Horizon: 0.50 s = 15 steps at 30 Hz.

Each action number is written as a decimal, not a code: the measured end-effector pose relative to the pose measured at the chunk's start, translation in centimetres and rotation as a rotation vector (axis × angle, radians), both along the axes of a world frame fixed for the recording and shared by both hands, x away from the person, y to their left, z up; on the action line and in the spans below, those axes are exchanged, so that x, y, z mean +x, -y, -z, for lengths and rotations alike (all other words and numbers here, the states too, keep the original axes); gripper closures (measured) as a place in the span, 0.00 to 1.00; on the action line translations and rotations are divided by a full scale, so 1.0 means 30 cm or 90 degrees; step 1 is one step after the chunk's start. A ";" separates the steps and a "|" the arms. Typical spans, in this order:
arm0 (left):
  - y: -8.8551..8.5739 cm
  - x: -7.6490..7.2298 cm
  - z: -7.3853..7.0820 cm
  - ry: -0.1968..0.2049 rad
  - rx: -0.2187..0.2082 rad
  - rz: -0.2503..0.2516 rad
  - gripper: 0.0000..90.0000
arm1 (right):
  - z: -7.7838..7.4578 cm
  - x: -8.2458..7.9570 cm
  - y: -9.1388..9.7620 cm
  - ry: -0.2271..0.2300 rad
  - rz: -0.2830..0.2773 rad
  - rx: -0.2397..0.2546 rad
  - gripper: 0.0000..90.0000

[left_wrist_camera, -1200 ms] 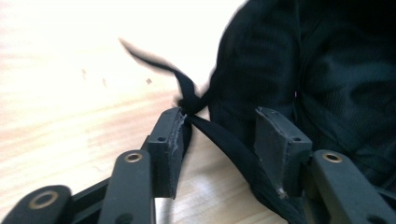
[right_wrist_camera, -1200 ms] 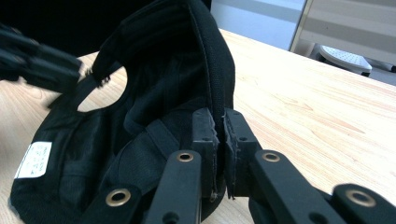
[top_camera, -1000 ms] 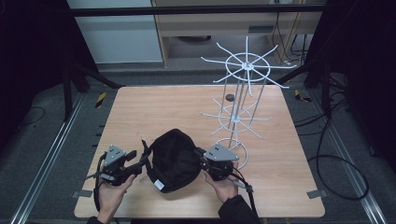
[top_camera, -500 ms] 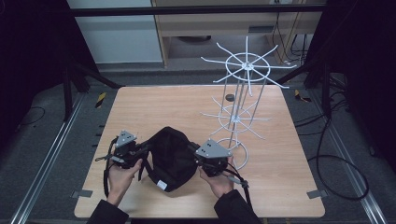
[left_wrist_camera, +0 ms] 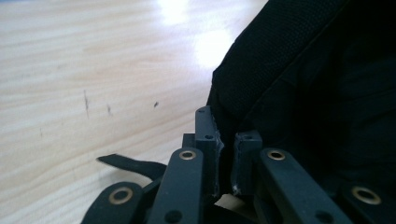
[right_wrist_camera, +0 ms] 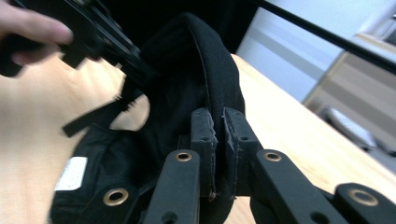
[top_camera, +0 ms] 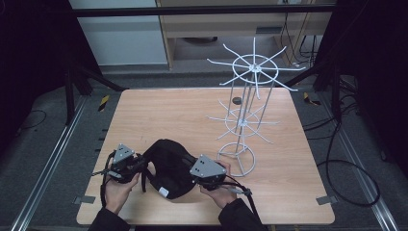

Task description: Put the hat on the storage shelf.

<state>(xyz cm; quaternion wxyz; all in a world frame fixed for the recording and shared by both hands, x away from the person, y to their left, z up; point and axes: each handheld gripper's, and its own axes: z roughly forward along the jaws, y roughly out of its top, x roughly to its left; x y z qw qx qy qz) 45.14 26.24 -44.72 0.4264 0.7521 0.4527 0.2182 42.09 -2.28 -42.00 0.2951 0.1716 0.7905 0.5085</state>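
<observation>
I have the black cap (top_camera: 168, 166) at the near edge of the table (top_camera: 192, 110), between my two hands and just left of the white wire rack (top_camera: 245, 120). The left gripper (left_wrist_camera: 226, 147) has just closed — its fingers (left_wrist_camera: 208, 135) now pinch a fold of the cap's rim, as the left gripper view shows. The right gripper (right_wrist_camera: 217, 128) is clamped on the opposite edge, the thick stitched band running up between its fingers (right_wrist_camera: 201, 130).

I judge this thing light and soft: woven fabric that sags and folds wherever it isn't supported, with a loose strap (right_wrist_camera: 93, 119) trailing inside. It won't slip easily, but it will droop if I hold thin cloth alone. The stiffer seamed rim is the place to grip — two opposite points, as now, so the opening keeps its shape for lifting.
</observation>
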 end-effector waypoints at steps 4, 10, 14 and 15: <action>-0.005 0.008 0.014 -0.016 0.001 -0.005 0.92 | 0.004 -0.003 0.001 -0.024 -0.020 0.015 0.91; -0.027 0.012 0.038 -0.049 -0.009 -0.013 0.84 | 0.019 -0.026 -0.009 -0.044 -0.072 0.013 0.91; -0.057 -0.002 0.027 -0.048 -0.030 -0.013 0.67 | 0.037 -0.049 -0.020 -0.053 -0.092 0.006 0.91; -0.067 -0.009 0.022 -0.051 -0.038 -0.008 0.67 | 0.037 -0.049 -0.020 -0.053 -0.092 0.006 0.91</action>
